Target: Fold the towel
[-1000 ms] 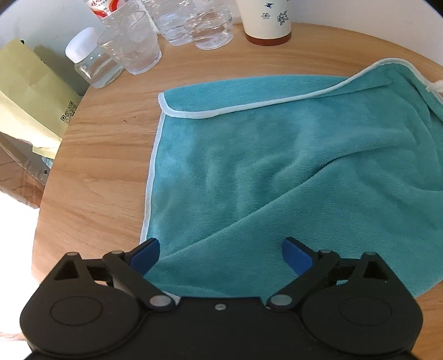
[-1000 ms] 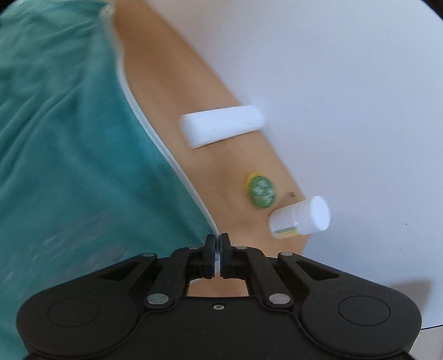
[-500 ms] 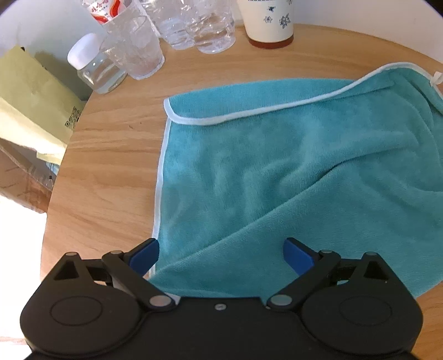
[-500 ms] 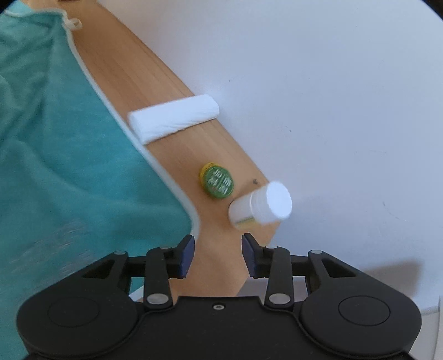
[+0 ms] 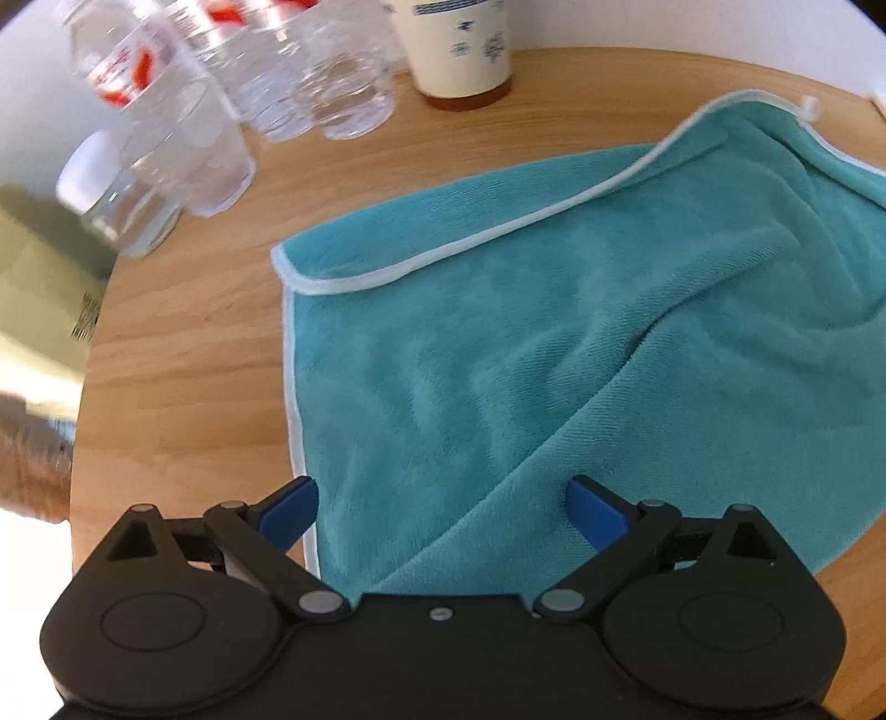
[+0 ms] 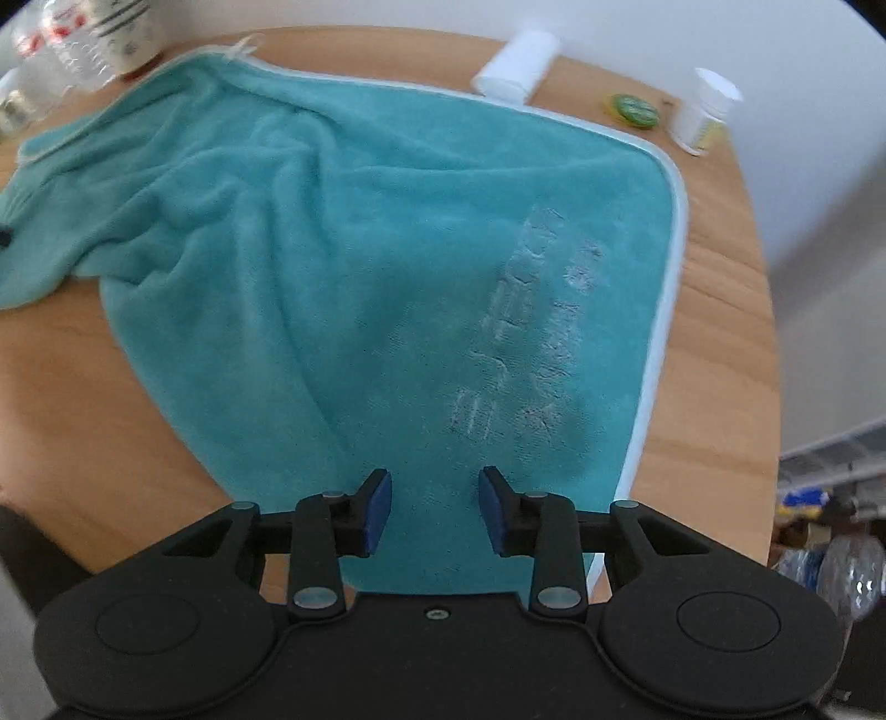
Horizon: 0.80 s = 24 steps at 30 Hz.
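**Where everything sits on your table**

Your towel (image 5: 554, 343) lies spread over the table (image 5: 183, 354), with 1 edge folded back over itself on the far side; behind it to the left stand the water bottles (image 5: 310, 77) and a jar (image 5: 111, 194), with a cup (image 5: 459, 50) to their right; from your right wrist view, a roll (image 6: 518, 66), a small round tin (image 6: 634, 108) and a tub (image 6: 703, 116) lie beyond the towel's far edge; your left gripper (image 5: 441, 512) and right gripper (image 6: 434, 509) hang above its near part.
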{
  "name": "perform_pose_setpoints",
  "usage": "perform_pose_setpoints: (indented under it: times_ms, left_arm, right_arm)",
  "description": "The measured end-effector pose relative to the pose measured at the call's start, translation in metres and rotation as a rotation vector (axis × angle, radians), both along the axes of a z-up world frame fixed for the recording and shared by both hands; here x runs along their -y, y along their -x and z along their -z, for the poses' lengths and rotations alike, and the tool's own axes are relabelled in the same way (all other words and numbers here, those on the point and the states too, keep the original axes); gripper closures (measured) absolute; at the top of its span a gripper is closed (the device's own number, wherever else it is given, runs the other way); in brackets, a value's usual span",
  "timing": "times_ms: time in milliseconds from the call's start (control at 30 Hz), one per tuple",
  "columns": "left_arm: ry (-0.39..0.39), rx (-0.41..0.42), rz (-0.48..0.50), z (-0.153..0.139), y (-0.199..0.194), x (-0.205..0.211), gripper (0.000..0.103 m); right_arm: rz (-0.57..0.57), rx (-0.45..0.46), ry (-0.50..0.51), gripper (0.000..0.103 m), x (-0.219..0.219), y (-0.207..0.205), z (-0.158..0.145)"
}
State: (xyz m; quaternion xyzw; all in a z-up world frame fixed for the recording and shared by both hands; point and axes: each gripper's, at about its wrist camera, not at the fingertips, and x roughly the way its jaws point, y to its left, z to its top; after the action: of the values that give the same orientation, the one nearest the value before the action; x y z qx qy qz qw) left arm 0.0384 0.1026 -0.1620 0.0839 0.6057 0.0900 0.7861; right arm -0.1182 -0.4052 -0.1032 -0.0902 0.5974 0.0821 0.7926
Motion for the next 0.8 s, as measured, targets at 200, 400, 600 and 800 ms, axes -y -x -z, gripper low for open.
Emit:
perform_pose_setpoints:
  times_ms: [200,400,600,800]
  left_arm:
    - [-0.034,-0.002,0.109,0.003,0.003,-0.005,0.003]
    - [-0.061,-0.033,0.135,0.004,0.009,-0.013,0.003]
    - [-0.048,-0.068,0.108,0.004,0.026,-0.031,0.003]
    - [-0.016,-0.105,0.075,0.003,0.028,-0.040,0.008]
  right_arm:
    - [0.161,0.012,-0.019,0.070,0.026,-0.001,0.005]
    - [0.139,-0.019,-0.008,0.070,0.040,-0.006,0.004]
    - [0.110,-0.063,0.005,0.061,0.045,-0.023,0.010]
    - [0.085,-0.094,0.053,0.050,0.043,-0.035,0.012]
